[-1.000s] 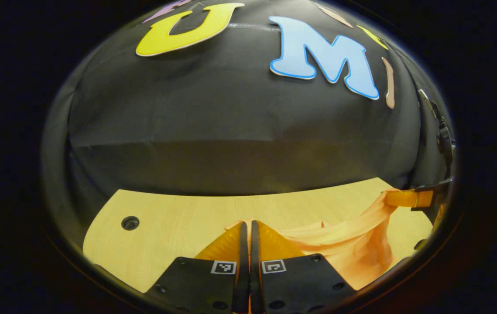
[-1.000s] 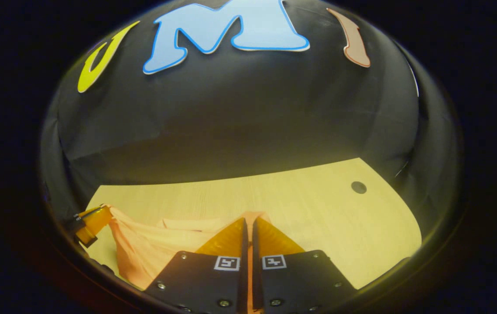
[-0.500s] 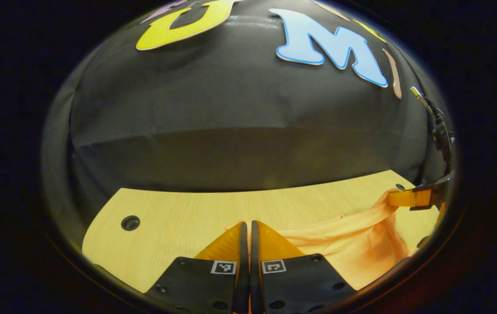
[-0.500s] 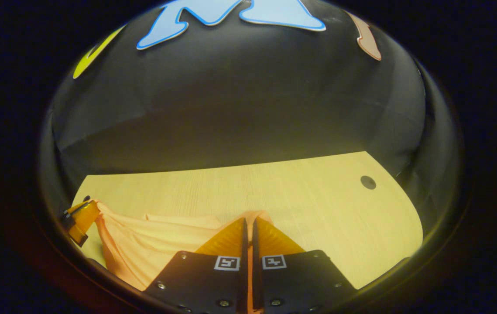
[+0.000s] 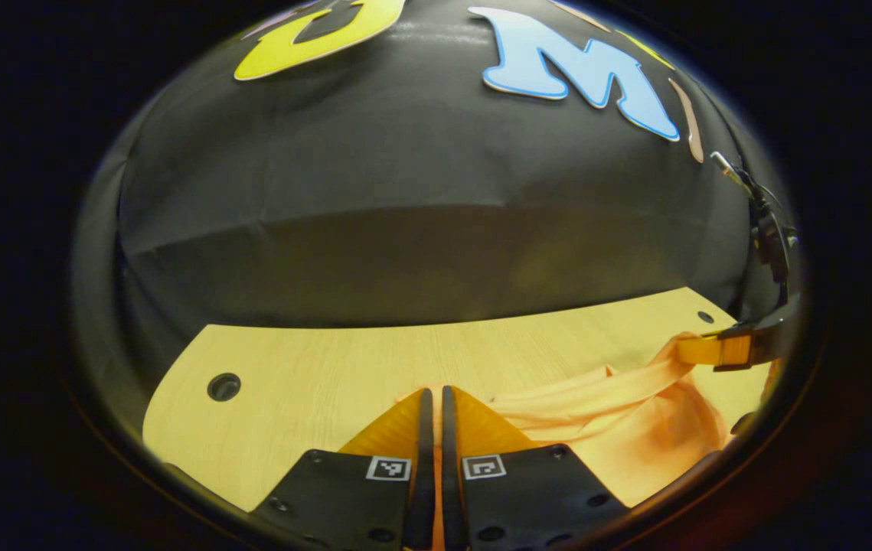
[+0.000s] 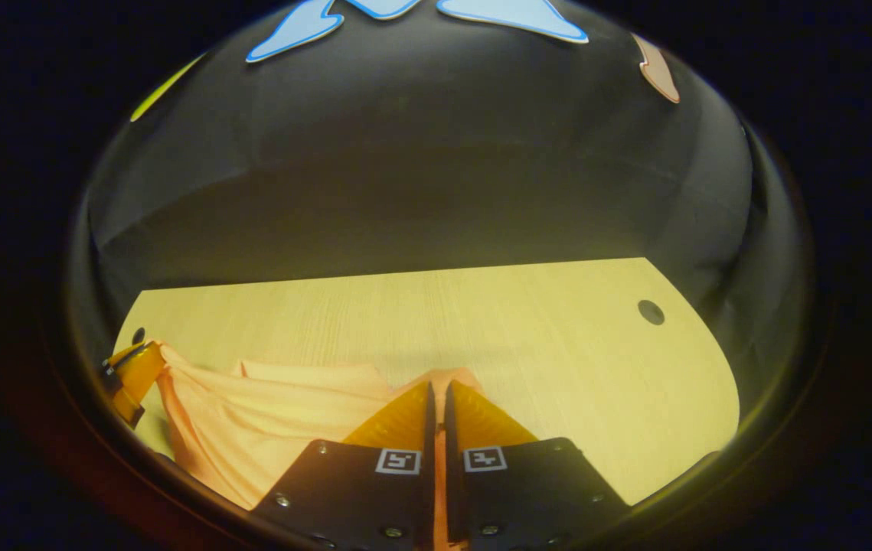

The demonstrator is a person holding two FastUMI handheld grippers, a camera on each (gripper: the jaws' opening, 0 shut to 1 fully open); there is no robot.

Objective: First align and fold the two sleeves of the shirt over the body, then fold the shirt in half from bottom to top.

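**Both grippers hold the shirt above the table**

In the left gripper view we see our left gripper (image 5: 433, 394) at the bottom, its two fingers (image 5: 397, 425) drawn together with a thin strip of orange cloth pinched between them. The shirt (image 5: 635, 413) runs from there to the right as a slack, creased band and reaches the right gripper (image 5: 711, 350) at the right edge of the view, where the cloth bunches into its fingers. Below that band the shirt sags in a fold toward the table (image 5: 313, 367).

In the right gripper view the same thing shows from the other side. Our right gripper (image 6: 437, 389) has its fingers (image 6: 481, 425) closed on a strip of the shirt (image 6: 267, 428), which shows as a narrow orange line in the slit between them. The cloth stretches left in soft folds to the left gripper (image 6: 129, 371) at the left edge of the view, where the fabric gathers at its tip.

The table (image 6: 527, 337) is light wood, and a round dark hole (image 6: 651, 311) sits near its far right corner in the right gripper view. A similar hole (image 5: 223, 386) lies at the left of the table in the left gripper view. Behind the table hangs the black wall (image 6: 420, 184) of the booth.
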